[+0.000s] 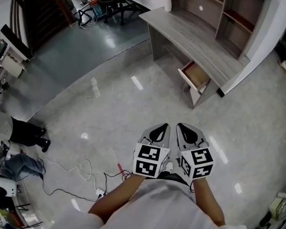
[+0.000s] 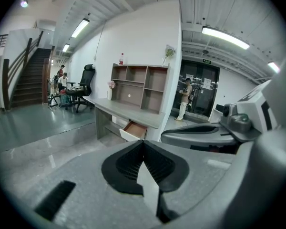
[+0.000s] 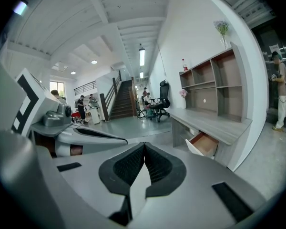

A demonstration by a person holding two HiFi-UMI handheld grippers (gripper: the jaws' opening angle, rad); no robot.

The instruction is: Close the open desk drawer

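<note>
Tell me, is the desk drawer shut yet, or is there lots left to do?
Done: nothing yet. The drawer sticks out of the desk, open. In hand: nothing. The left hand-held gripper and the right hand-held gripper are shut and empty, side by side above the floor, apart from the desk. Left to do: reach the drawer, then probably push its front in.

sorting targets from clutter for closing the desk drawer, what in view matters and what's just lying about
Job:
- open drawer
- desk
- left gripper
- right gripper

Lying about:
- flower vase
- office chair
- power strip
</note>
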